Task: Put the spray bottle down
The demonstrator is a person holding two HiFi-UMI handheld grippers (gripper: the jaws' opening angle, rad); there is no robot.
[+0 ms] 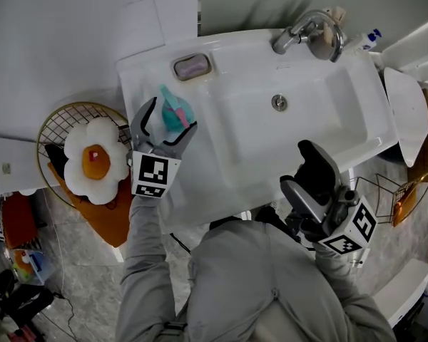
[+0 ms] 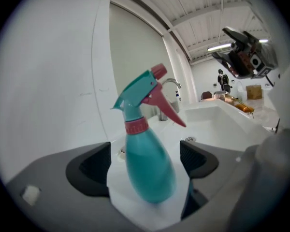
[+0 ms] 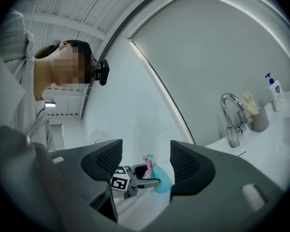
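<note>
1. Head view: spray bottle stands on the left ledge of the sink, between the spread jaws of your left gripper. Your right gripper hangs well apart, at the sink's front edge. A soap dish lies just behind the bottle.
2. Left gripper view: the bottle's long axis is near upright, and its base appears to rest on the ledge. Its nozzle points toward the tap. Neither pad grips it; the right one is nearer. Withdraw straight back to avoid tipping it.
3. Right gripper view: jaws spread, with nothing held between them.
</note>
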